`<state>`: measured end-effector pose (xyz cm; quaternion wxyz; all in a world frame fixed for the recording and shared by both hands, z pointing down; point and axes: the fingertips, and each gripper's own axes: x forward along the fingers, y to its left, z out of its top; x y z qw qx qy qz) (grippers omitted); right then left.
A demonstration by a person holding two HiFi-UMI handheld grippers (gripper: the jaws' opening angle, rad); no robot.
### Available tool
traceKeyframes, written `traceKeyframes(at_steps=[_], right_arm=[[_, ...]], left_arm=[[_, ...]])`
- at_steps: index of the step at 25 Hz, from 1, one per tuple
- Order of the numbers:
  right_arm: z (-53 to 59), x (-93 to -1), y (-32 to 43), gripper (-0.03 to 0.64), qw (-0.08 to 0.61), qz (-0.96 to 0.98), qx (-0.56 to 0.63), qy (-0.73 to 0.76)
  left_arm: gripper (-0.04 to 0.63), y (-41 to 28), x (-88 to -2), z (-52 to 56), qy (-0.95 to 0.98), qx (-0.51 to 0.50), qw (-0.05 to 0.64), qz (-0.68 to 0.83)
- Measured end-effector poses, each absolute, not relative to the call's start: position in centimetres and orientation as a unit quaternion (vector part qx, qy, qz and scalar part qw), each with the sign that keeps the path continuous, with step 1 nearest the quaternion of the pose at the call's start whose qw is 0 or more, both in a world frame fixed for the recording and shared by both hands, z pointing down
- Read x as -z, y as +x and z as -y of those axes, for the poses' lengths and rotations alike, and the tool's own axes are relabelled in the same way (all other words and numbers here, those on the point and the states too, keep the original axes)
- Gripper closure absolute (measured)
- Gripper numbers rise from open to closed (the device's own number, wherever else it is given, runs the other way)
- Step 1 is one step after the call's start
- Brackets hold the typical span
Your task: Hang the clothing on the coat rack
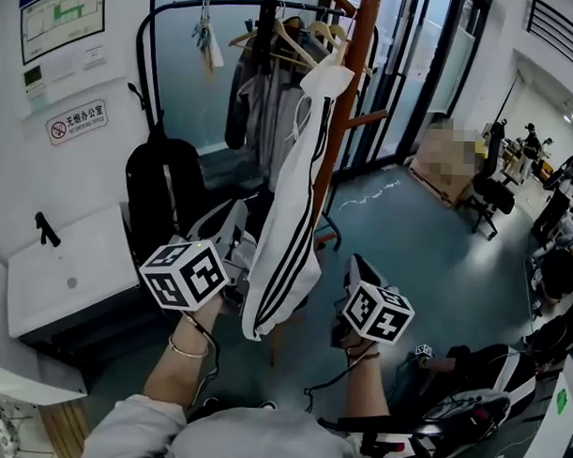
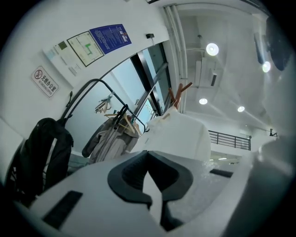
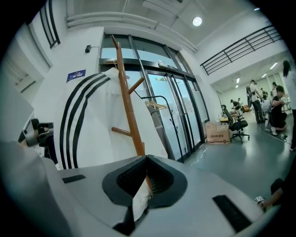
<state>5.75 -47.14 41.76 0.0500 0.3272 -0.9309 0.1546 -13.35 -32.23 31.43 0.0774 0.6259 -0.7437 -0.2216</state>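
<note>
White with black stripes, the garment (image 1: 292, 205) hangs from the wooden coat rack (image 1: 351, 94), straight ahead of both my grippers and reaching down between them. My left gripper (image 1: 232, 221) sits just left of its lower end, jaws pressed together on nothing. My right gripper (image 1: 355, 265) sits just right of it, jaws nipping a sliver of white cloth (image 3: 138, 201).

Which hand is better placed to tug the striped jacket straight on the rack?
Right, probably: the right gripper pinches a fold of the jacket beside the rack; the left gripper shows no clear hold.
</note>
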Motion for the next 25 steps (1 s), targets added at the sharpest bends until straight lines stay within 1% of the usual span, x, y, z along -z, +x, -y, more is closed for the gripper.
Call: traceKeyframes(at_steps=[7, 14, 19, 25], right_arm=[[44.7, -42.8, 5.6, 0.594, 0.040, 0.915, -0.160, 0.368], [41.0, -46.0, 6.2, 0.594, 0.052, 0.892, -0.173, 0.415], [39.2, -46.3, 6.9, 0.594, 0.057, 0.884, -0.169, 0.431], [39.0, -45.1, 7.2, 0.594, 0.050, 0.886, -0.150, 0.435]], left_arm=[[0.588, -14.0, -37.1, 31.2, 0.636, 0.155, 0.102, 0.749], [0.588, -13.1, -41.0, 29.5, 0.671, 0.089, 0.116, 0.726], [0.588, -13.3, -43.1, 29.0, 0.676, 0.096, 0.152, 0.715], [0.588, -13.0, -43.0, 29.0, 0.680, 0.100, 0.150, 0.711]])
